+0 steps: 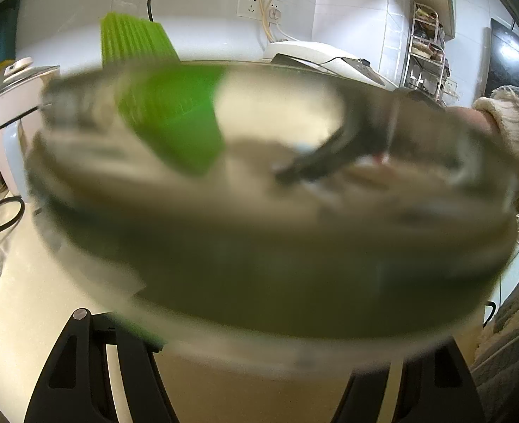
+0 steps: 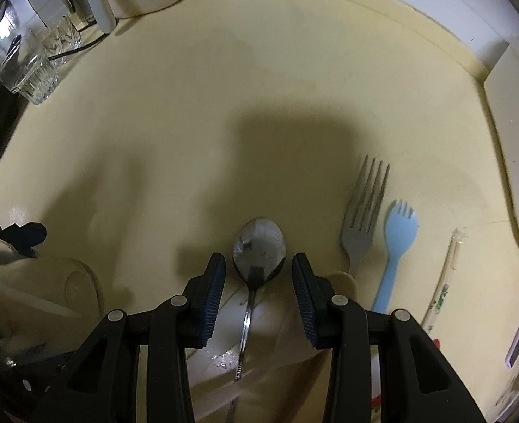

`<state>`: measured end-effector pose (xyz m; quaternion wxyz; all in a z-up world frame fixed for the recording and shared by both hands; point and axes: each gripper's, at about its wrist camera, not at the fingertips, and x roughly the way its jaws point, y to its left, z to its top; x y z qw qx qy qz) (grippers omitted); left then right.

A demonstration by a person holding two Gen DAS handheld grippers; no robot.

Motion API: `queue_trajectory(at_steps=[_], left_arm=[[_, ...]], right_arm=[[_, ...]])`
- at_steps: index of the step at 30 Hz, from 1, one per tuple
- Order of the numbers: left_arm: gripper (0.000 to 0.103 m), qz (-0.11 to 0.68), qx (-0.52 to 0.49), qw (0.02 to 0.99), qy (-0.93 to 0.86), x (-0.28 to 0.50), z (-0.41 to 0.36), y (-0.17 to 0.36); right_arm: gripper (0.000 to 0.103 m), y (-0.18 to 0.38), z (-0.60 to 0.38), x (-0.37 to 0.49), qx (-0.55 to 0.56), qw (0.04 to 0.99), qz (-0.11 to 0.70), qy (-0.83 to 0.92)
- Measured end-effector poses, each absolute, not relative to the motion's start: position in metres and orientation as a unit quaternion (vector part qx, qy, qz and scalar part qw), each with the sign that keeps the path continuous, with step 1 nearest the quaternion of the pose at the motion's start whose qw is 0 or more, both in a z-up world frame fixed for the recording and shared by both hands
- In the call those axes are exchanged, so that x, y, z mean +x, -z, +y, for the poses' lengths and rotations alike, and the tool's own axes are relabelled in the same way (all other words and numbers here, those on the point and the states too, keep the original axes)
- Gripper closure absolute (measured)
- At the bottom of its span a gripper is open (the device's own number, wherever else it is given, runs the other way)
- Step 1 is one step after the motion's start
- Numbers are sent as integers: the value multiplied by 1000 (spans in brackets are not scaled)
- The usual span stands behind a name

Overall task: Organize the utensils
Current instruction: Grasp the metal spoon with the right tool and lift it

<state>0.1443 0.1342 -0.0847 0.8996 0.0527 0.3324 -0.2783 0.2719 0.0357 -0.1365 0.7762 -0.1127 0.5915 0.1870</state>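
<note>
- My right fingers (image 2: 257,264) hang spread either side of the metal spoon (image 2: 258,246), not touching it, lined up for pinching.
- My left fingers (image 1: 259,370) bracket a clear container (image 1: 259,246); whether they pinch it, I cannot tell.

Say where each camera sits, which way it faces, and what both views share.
Left wrist: on the left gripper, facing a blurred glass container holding a green brush; a sleeve shows.
Right wrist: on the right gripper, aimed steeply down at a spoon between open fingers, beside fork and blue spork.
Shared: cream countertop.
</note>
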Motion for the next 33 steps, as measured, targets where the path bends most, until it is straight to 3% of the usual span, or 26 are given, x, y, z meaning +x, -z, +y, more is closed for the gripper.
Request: queue_trajectory(at_steps=[3, 12, 33], left_arm=[[29, 333, 51, 899, 278, 146, 137, 85], [29, 333, 53, 900, 277, 144, 142, 85], [29, 332, 53, 900, 278, 144, 139, 85]], right_arm=[[73, 135, 36, 274, -110, 778, 589, -190], [73, 103, -4, 255, -26, 818, 540, -194], [73, -44, -24, 201, -27, 939, 309, -146]])
